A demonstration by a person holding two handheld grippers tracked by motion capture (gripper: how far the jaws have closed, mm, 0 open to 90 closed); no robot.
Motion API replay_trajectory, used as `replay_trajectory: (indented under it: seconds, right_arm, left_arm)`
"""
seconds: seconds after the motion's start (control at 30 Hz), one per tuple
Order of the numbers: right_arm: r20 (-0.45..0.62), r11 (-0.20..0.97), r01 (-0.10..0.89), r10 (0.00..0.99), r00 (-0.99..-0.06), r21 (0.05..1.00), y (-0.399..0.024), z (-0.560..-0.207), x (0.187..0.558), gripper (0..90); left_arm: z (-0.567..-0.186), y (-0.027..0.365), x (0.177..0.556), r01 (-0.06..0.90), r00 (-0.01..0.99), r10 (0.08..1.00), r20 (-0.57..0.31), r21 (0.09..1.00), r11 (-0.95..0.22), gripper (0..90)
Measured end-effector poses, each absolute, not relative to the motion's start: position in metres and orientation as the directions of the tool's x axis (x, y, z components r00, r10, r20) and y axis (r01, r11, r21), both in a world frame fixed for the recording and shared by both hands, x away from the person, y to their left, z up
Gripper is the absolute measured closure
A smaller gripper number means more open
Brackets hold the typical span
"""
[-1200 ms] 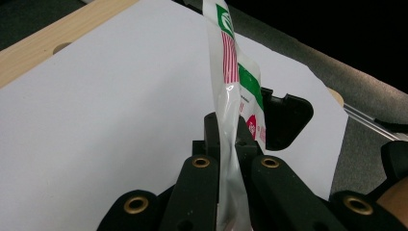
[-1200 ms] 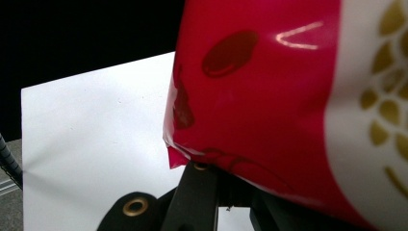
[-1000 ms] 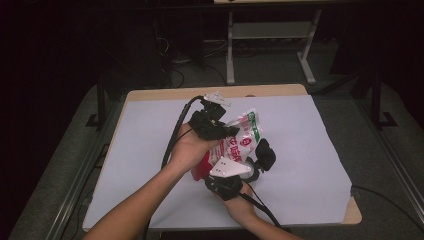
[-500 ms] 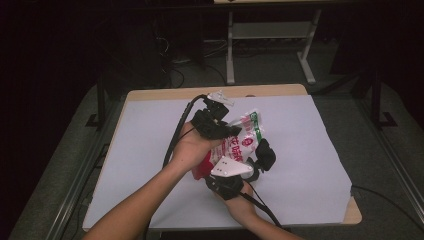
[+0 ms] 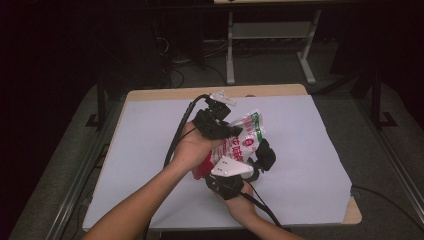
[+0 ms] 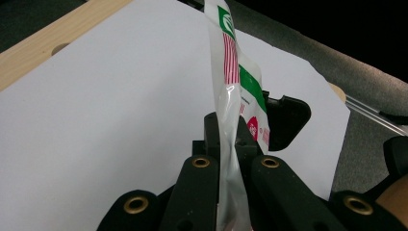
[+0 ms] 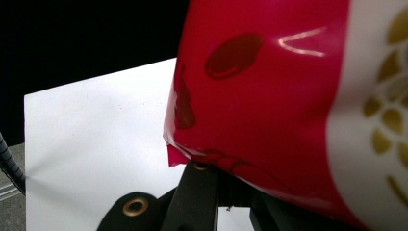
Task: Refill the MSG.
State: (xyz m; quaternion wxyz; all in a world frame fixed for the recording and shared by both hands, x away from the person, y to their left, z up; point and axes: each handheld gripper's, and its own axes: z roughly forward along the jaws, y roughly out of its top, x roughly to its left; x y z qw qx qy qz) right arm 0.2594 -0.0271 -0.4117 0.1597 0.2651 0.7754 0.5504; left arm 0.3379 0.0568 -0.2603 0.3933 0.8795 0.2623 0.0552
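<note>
white sheet (image 5: 150, 140) over a wooden table (image 5: 260, 91), metal shelf frame (image 5: 270, 35) behind

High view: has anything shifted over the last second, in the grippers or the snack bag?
Nothing visibly changed. The left gripper and the right gripper stay shut on the red and white snack bag, held above the white sheet in the same place.
</note>
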Motion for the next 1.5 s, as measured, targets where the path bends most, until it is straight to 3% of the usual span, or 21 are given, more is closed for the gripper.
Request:
replay_trajectory:
  seconds: [1.5]
  right_arm:
    - [0.039,0.252,0.226,0.584,-0.811,0.941,-0.0266,-0.4113,0.2600,90.0]
  left_arm:
    - [-0.2602,0.0536,0.3378,0.418,0.858,0.503,-0.106,0.713,-0.562,90.0]
